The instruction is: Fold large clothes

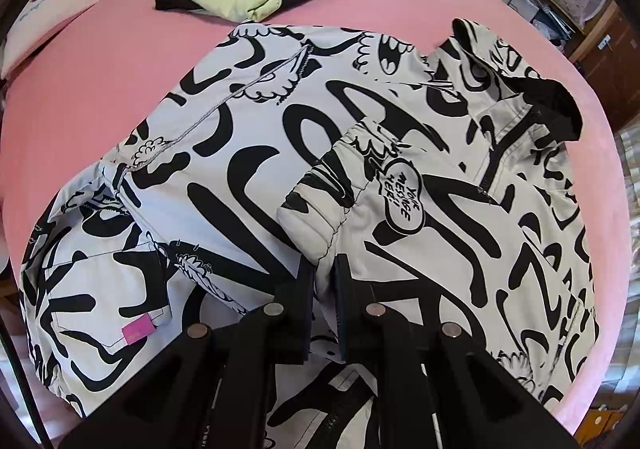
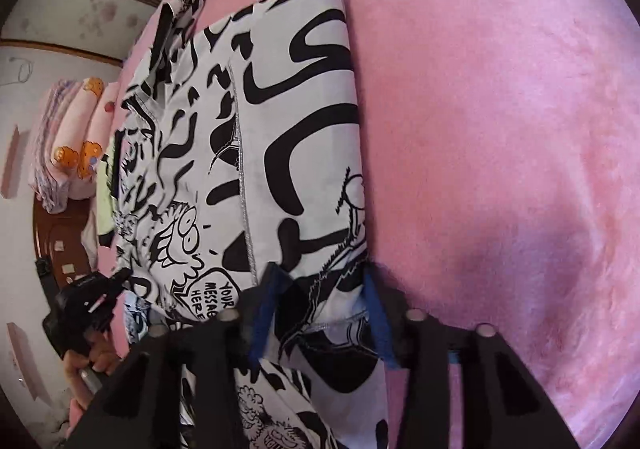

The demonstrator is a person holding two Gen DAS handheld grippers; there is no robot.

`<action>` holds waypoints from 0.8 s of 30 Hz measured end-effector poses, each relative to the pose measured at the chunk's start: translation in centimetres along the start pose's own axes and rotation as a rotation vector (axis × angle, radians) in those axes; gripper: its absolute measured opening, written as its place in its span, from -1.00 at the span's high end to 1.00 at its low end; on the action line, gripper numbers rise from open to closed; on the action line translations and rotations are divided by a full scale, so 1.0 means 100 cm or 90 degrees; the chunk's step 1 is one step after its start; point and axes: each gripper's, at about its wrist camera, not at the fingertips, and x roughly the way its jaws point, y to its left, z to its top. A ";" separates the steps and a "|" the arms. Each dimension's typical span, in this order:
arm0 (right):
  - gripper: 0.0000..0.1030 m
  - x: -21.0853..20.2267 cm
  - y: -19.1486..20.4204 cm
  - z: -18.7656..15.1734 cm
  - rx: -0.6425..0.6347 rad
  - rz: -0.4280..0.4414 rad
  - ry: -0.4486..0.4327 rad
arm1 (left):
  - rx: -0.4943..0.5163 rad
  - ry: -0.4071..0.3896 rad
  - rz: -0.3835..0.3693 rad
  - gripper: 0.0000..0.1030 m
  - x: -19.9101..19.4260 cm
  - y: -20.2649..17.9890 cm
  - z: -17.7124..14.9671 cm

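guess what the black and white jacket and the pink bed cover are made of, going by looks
Jacket: probably a smooth synthetic shell with padding; the printed surface looks matte to faintly sheeny and the cuff and body look puffy.
Its collar lining: dark and fuzzy, likely fleece.
Bed cover: looks like soft plush or velvety fabric; a short nap with brushed lighter and darker patches shows.

There on the white-and-black jacket (image 2: 280, 121), a cartoon speech bubble (image 2: 214, 295) reads "YOUR MESSAGE HERE". From the left wrist view the same bubble (image 1: 402, 199) sits upside down. The pink tag (image 1: 138, 329) carries print too small to read.
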 end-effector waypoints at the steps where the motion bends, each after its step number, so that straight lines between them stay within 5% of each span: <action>1: 0.51 0.003 0.001 0.001 -0.009 -0.014 0.008 | 0.004 0.002 -0.006 0.85 -0.001 -0.001 0.000; 6: 0.81 -0.009 0.003 -0.001 -0.046 -0.041 -0.020 | 0.030 0.017 -0.068 0.85 -0.004 -0.008 -0.007; 11: 0.83 -0.013 -0.004 -0.001 -0.041 -0.062 -0.041 | 0.070 0.013 -0.041 0.83 -0.002 -0.018 -0.011; 20: 0.82 0.005 -0.024 -0.002 0.001 -0.069 -0.056 | 0.052 0.067 -0.076 0.79 0.022 -0.005 -0.003; 24: 0.81 0.005 -0.019 -0.003 -0.022 -0.082 -0.056 | 0.055 0.105 -0.008 0.66 0.045 0.001 -0.004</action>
